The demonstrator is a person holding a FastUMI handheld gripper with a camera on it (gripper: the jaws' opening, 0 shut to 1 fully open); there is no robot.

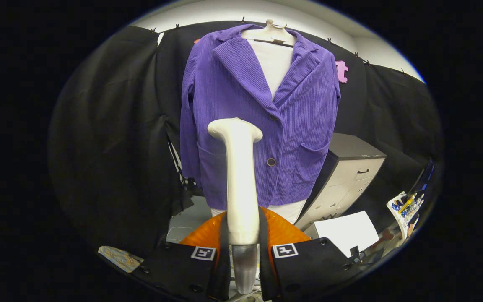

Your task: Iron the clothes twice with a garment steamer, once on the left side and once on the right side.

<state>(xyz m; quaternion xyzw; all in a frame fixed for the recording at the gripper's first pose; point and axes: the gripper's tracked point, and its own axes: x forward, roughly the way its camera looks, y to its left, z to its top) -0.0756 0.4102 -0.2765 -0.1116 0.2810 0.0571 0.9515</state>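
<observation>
**Steamer held upright before a hanging purple jacket**

Two fingers of the tongs (243, 251) are closed against the handle of one white garment steamer (237, 176), which stands upright between them, its head raised toward the jacket. Beyond it hangs one purple corduroy jacket (262, 113) on one pale hanger (271, 32), over a white shirt (276, 63). Further right stands one grey drawer cabinet (346, 176). The steamer head probably sits short of the cloth, though depth is hard to judge. Risks: the smooth handle could twist in the grip, or a hard press could swing the jacket off line.
</observation>
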